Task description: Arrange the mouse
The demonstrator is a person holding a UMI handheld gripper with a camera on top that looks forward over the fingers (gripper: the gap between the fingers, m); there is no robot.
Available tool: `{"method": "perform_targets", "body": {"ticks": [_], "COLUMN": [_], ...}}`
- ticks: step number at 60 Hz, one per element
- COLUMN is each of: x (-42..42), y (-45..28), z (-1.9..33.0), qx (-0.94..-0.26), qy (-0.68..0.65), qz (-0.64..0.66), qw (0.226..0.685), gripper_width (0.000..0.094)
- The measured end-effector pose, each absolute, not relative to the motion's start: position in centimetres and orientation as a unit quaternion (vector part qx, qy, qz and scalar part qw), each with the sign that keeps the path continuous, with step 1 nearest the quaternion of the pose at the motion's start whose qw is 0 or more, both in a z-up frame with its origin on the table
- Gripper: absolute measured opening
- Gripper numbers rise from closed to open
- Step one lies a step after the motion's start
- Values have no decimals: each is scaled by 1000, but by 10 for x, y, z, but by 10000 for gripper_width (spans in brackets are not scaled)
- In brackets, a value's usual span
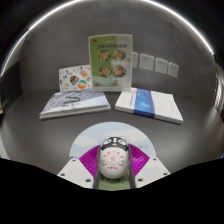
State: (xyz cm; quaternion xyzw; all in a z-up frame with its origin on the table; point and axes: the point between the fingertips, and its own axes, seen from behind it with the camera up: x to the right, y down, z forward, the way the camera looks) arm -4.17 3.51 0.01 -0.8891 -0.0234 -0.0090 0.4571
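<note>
A rounded white mouse (113,158) with a black panda-like face at its far end and red printed marks on its back sits between my gripper's (113,163) two fingers. The magenta pads (92,157) press against both of its sides, so the gripper is shut on the mouse. The mouse is held over the grey round mouse mat (112,136) on the dark table; I cannot tell whether it touches the mat.
Beyond the mat lie a grey flat book (72,104) on the left and a white and blue box (149,103) on the right. An upright green poster (109,62) and a smaller card (73,81) stand at the back wall, with wall sockets (160,65) to the right.
</note>
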Motion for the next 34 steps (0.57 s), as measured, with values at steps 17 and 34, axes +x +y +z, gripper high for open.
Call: {"method": "perform_targets", "body": {"ticks": [17, 34], "x": [-41, -16], "y": [35, -49], "z": [-7, 22], "qx": [-895, -890], "qy": [3, 13], "qz": [32, 29], "qw": [446, 455], "gripper_width": [718, 843]}}
